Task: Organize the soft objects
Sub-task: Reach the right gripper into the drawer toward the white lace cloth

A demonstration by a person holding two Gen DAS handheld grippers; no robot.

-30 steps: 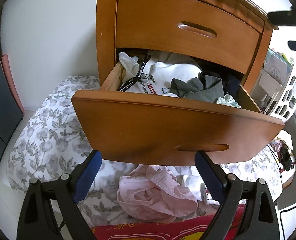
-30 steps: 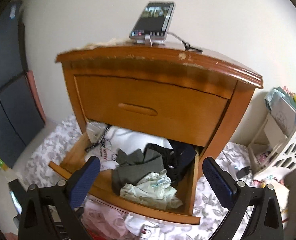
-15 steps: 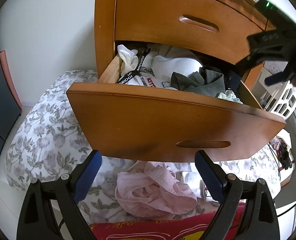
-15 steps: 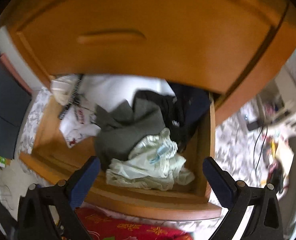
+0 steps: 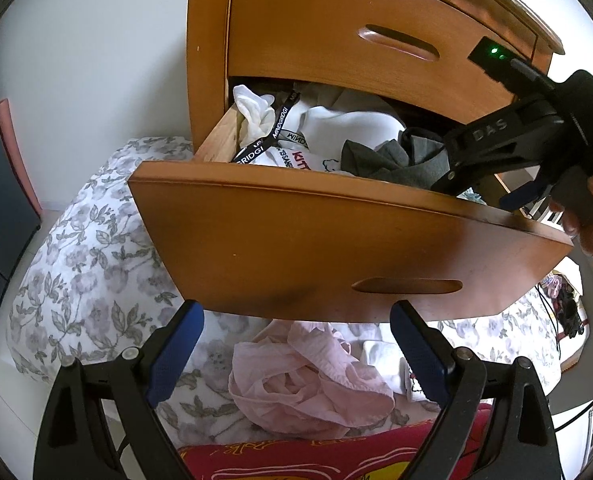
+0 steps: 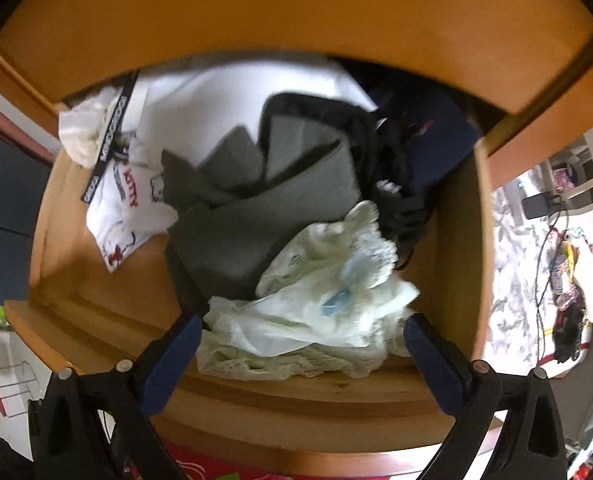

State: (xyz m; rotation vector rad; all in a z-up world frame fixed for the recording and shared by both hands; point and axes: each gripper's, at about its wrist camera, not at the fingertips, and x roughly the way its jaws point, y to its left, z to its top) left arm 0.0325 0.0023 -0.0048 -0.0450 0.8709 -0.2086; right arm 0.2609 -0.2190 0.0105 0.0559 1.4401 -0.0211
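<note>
in the left wrist view, your left gripper (image 5: 296, 344) hangs spread wide above a crumpled pink garment (image 5: 304, 380) lying below the open wooden drawer (image 5: 336, 248). in the right wrist view, your right gripper (image 6: 302, 346) straddles, spread and empty, a pale green lacy garment (image 6: 316, 300) inside that drawer.

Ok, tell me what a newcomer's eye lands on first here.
The open wooden drawer, crammed with jumbled clothes, fills both views. The right gripper hangs open in it, straddling a crumpled pale lacy garment at the front. Below the drawer, a rumpled pink garment lies between the open left gripper fingers.
</note>
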